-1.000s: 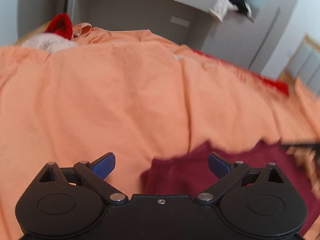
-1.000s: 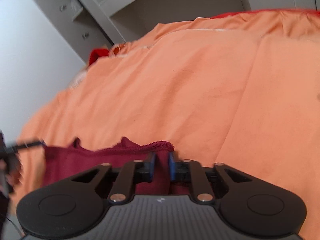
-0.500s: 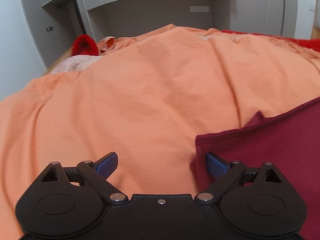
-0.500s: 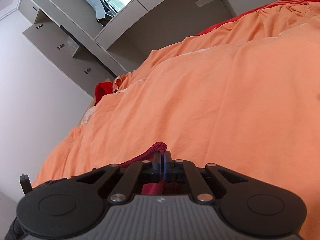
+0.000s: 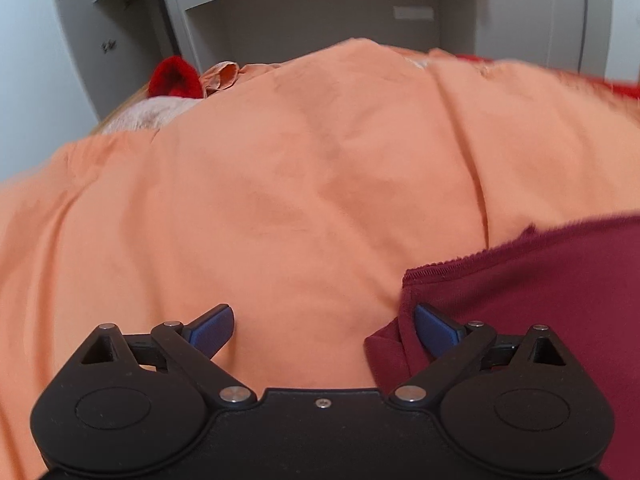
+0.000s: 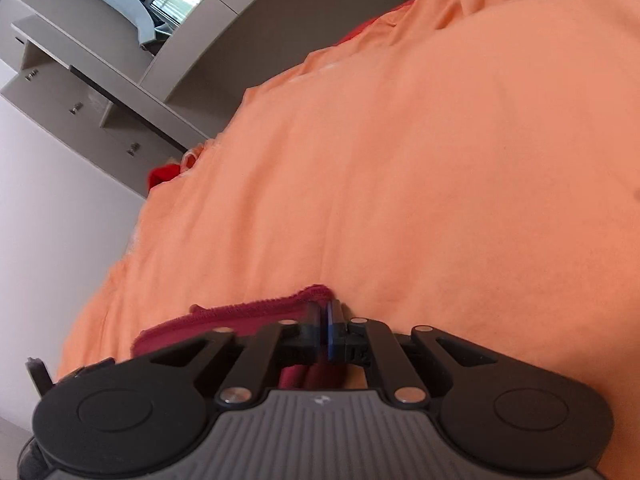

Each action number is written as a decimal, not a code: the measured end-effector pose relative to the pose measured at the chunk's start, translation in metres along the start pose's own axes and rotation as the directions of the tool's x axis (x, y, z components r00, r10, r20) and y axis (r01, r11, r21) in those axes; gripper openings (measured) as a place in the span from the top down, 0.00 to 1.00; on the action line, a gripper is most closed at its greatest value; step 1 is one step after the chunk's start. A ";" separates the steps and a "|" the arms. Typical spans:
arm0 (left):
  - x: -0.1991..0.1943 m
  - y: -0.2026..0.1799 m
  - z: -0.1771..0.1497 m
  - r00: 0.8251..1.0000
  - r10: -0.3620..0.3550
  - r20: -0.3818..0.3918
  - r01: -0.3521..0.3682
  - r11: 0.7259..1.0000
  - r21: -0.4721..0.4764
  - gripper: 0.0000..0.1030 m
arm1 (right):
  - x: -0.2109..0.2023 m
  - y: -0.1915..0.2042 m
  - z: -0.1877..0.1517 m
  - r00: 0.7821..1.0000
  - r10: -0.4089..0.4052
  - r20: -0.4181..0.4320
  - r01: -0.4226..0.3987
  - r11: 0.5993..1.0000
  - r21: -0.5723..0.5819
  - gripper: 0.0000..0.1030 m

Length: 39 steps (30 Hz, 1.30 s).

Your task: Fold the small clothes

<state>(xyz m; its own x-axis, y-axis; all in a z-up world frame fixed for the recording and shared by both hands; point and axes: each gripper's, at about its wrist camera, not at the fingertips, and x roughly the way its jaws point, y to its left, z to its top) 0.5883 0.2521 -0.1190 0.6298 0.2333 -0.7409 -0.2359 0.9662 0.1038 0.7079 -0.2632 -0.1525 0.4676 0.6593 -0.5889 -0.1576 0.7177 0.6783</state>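
Hiding its lower half, right tongs [image 6: 323,320] pinch maroon garment [image 6: 256,312].

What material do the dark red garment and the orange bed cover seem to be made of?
The dark red garment looks like a soft, matte knit, perhaps cotton jersey: it has a stitched, slightly scalloped hem and drapes limply. The orange bed cover looks like a matte woven fabric, probably cotton: it shows soft creases and no sheen. The exact fibre cannot be told from the pictures.

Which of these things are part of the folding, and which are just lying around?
In use: maroon garment, left gripper, right gripper, orange bedspread beneath.

Lying about: red fluffy thing, grey cabinets.
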 end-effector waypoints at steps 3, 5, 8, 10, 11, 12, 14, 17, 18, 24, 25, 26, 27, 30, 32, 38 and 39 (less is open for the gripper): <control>-0.006 0.025 -0.004 0.986 -0.168 -0.006 0.166 0.981 -0.103 0.04 | -0.014 0.004 0.004 0.996 0.083 0.015 -0.083 0.996 0.012 0.40; -0.009 0.044 -0.007 0.962 -0.271 -0.034 0.263 0.952 -0.157 0.04 | -0.035 0.007 0.006 0.996 0.075 0.050 -0.075 0.997 -0.001 0.32; -0.035 0.069 -0.017 0.959 -0.285 0.008 0.280 0.939 -0.202 0.04 | -0.073 0.018 -0.002 0.996 0.071 0.061 -0.067 0.996 -0.066 0.30; -0.065 0.076 -0.029 0.967 -0.248 0.051 0.253 0.955 -0.157 0.04 | -0.105 0.031 -0.019 0.995 0.062 0.079 -0.050 0.989 -0.142 0.28; -0.081 0.073 -0.037 0.971 -0.230 0.065 0.236 0.964 -0.123 0.04 | -0.118 0.040 -0.031 0.995 0.064 0.079 -0.048 0.980 -0.193 0.27; -0.098 0.067 -0.047 0.969 -0.235 0.072 0.241 0.967 -0.078 0.03 | -0.130 0.049 -0.045 0.995 0.065 0.075 -0.045 0.969 -0.242 0.27; -0.128 0.049 -0.070 0.950 -0.304 0.073 0.305 0.952 -0.001 0.03 | -0.148 0.066 -0.074 0.996 0.064 0.068 -0.041 0.953 -0.299 0.27; -0.160 0.022 -0.110 0.916 -0.392 0.084 0.389 0.920 0.051 0.04 | -0.155 0.089 -0.116 0.996 0.071 0.062 -0.046 0.939 -0.342 0.27; -0.165 0.016 -0.121 0.906 -0.413 0.093 0.411 0.911 0.042 0.10 | -0.152 0.094 -0.129 0.996 0.066 0.059 -0.041 0.932 -0.361 0.28; -0.168 0.008 -0.155 0.856 -0.507 0.097 0.515 0.852 -0.097 0.31 | -0.152 0.096 -0.166 0.987 0.111 0.118 -0.071 0.952 -0.296 0.50; -0.168 0.006 -0.156 0.866 -0.492 0.085 0.498 0.863 -0.086 0.31 | -0.152 0.096 -0.166 0.985 0.122 0.119 -0.084 0.956 -0.283 0.50; -0.169 0.006 -0.157 0.878 -0.471 0.083 0.477 0.875 -0.079 0.31 | -0.152 0.095 -0.165 0.985 0.121 0.119 -0.084 0.957 -0.279 0.50; -0.170 0.009 -0.157 0.883 -0.460 0.094 0.468 0.880 -0.089 0.32 | -0.152 0.095 -0.164 0.986 0.112 0.121 -0.075 0.959 -0.275 0.50; -0.168 0.023 -0.154 0.869 -0.477 0.134 0.495 0.851 -0.176 0.30 | -0.156 0.086 -0.162 0.984 0.113 0.135 -0.080 0.971 -0.227 0.50; -0.164 0.027 -0.153 0.870 -0.478 0.125 0.494 0.847 -0.195 0.29 | -0.157 0.080 -0.162 0.984 0.127 0.124 -0.100 0.974 -0.205 0.50; -0.146 0.029 -0.157 0.843 -0.530 0.097 0.534 0.799 -0.276 0.29 | -0.140 0.071 -0.176 0.992 0.107 0.072 -0.089 0.974 -0.209 0.57; -0.145 0.028 -0.157 0.843 -0.530 0.093 0.533 0.801 -0.273 0.30 | -0.137 0.070 -0.178 0.993 0.101 0.064 -0.085 0.974 -0.212 0.62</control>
<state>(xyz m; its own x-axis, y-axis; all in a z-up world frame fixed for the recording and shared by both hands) 0.3742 0.2279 -0.1134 0.7245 -0.3052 -0.6180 -0.0552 0.8680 -0.4934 0.4783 -0.2640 -0.1024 0.5039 0.7124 -0.4885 -0.3774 0.6902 0.6174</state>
